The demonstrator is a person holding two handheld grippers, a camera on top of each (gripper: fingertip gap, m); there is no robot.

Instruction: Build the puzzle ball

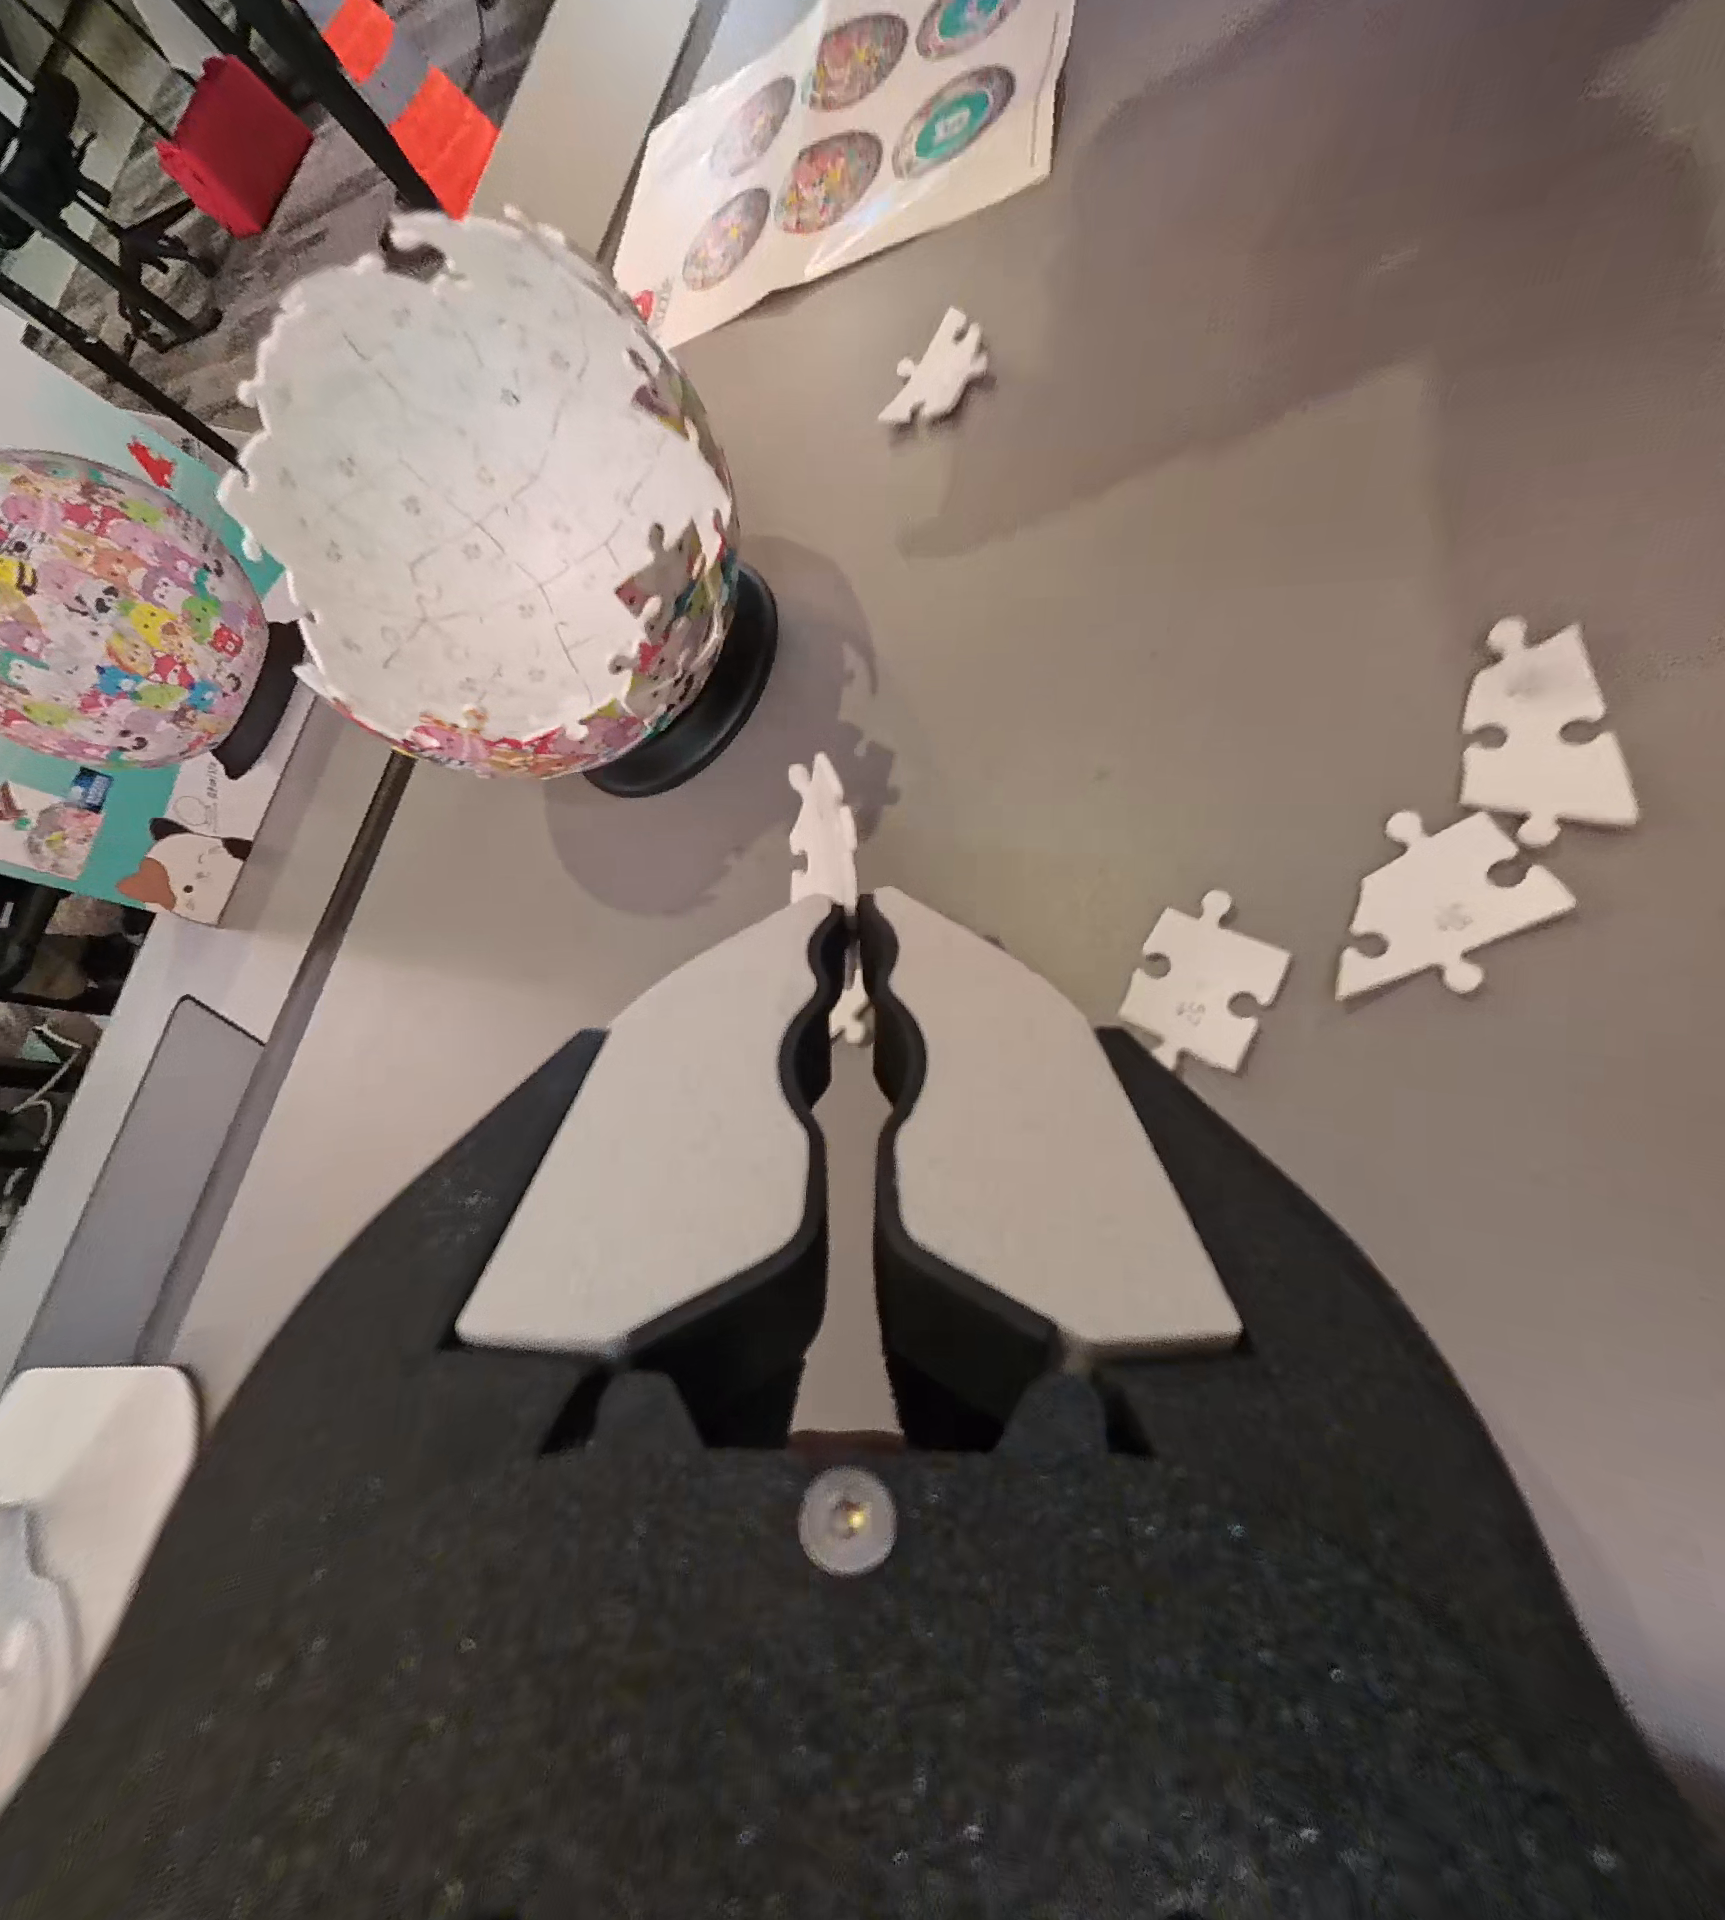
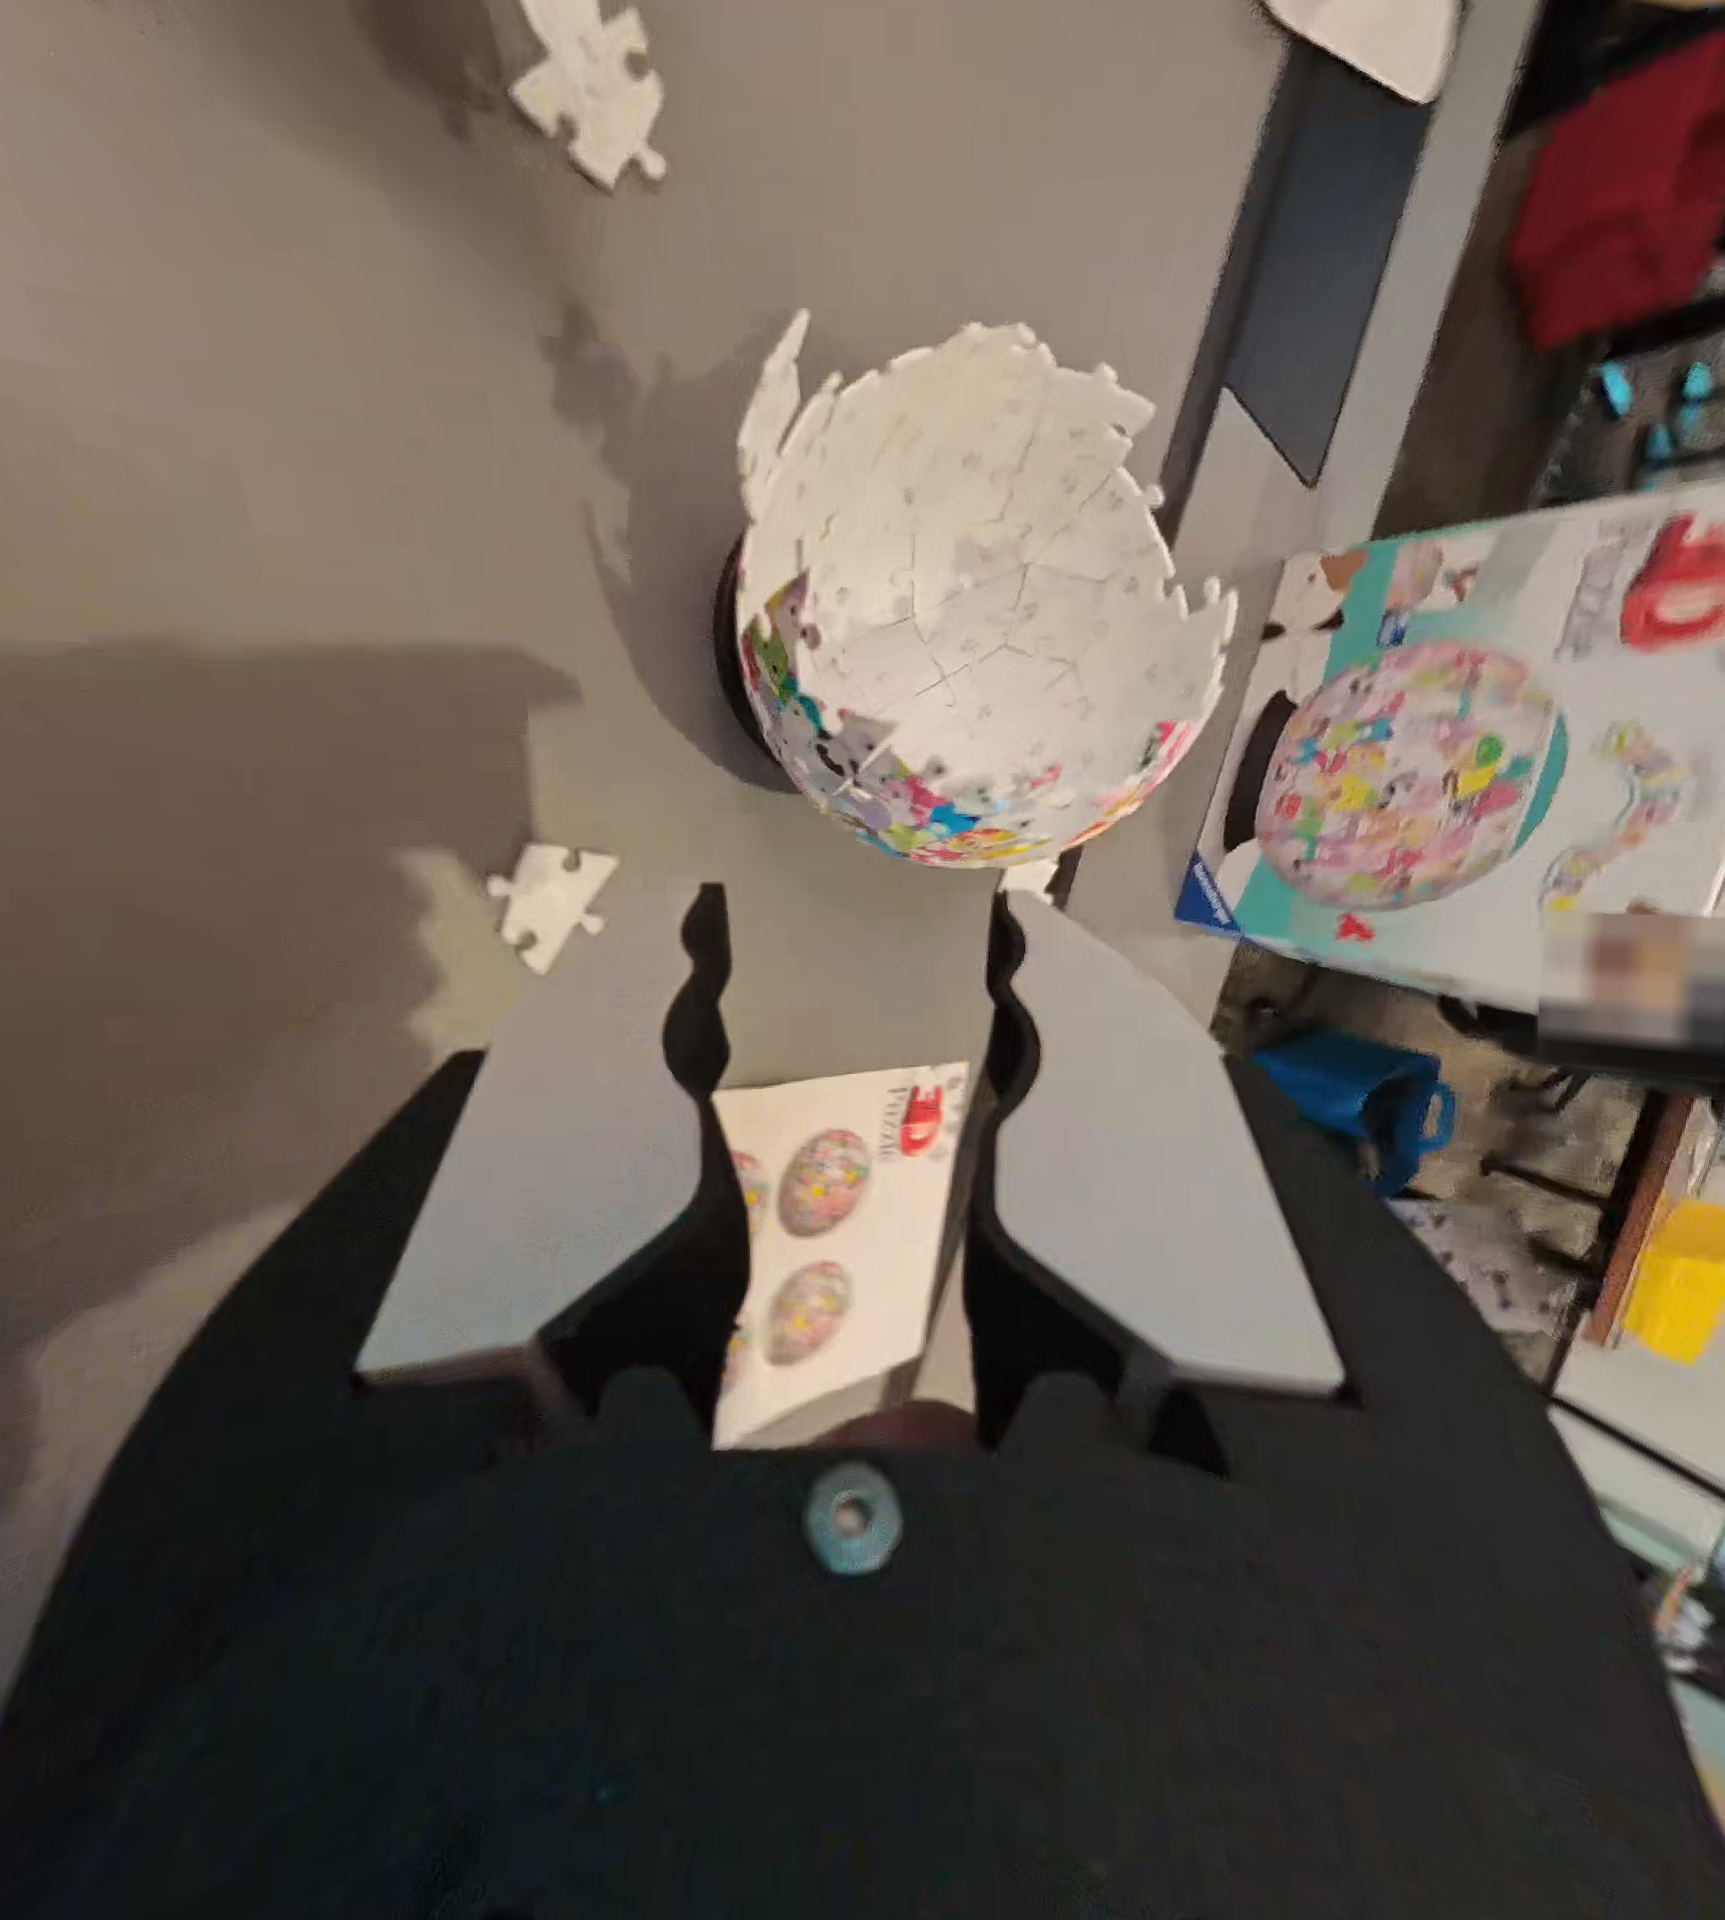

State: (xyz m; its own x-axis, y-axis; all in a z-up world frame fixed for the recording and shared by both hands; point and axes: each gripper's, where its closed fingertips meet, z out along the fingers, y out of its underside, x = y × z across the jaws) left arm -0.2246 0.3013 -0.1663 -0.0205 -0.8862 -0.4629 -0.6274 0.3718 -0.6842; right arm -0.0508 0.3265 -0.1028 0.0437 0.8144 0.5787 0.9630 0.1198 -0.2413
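The half-built puzzle ball (image 1: 484,520) sits on a black stand (image 1: 702,717) on the grey table, its white inner side showing and a colourful outer band below. My left gripper (image 1: 856,909) is shut on a white puzzle piece (image 1: 822,831), held edge-on just right of and below the ball. In the right wrist view the ball (image 2: 972,623) lies ahead of my right gripper (image 2: 853,914), which is open and empty just short of it. Loose white pieces (image 1: 1206,987) lie on the table.
More loose pieces lie at the right (image 1: 1544,727) (image 1: 1450,904) and farther back (image 1: 936,369). An instruction sheet (image 1: 837,156) lies at the table's far edge. The puzzle box (image 1: 79,665) stands beside the ball, also in the right wrist view (image 2: 1502,748). A loose piece (image 2: 551,899) lies left of the right gripper. One gripper's finger ends stand about 20 centimeters off the other's.
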